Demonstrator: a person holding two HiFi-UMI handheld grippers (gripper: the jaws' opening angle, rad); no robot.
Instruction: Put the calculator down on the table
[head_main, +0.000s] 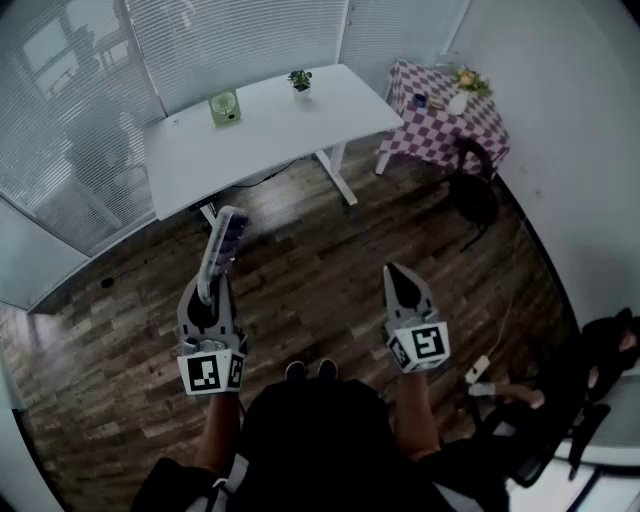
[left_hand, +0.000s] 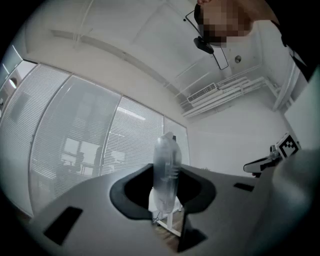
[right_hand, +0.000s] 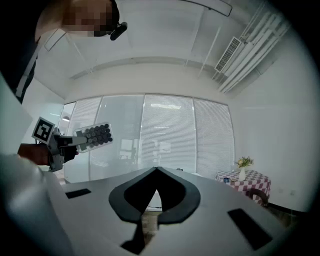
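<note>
The calculator (head_main: 223, 243), white with rows of dark keys, stands up out of my left gripper (head_main: 211, 287), which is shut on its lower end. In the left gripper view the calculator (left_hand: 166, 171) shows edge-on, pinched between the two jaws of the left gripper (left_hand: 167, 192). From the right gripper view, the calculator (right_hand: 94, 136) appears at the left with its keys facing the camera. My right gripper (head_main: 393, 272) is held beside the left one over the wooden floor; its jaws meet at the tips of the right gripper (right_hand: 156, 171) with nothing between them. The white table (head_main: 300, 130) stands ahead, beyond both grippers.
A green box (head_main: 224, 107) and a small potted plant (head_main: 299, 80) sit on the white table. A table with a checked cloth (head_main: 455, 130), carrying flowers, stands at the right, with a black chair (head_main: 476, 192) in front of it. Window blinds run behind the white table.
</note>
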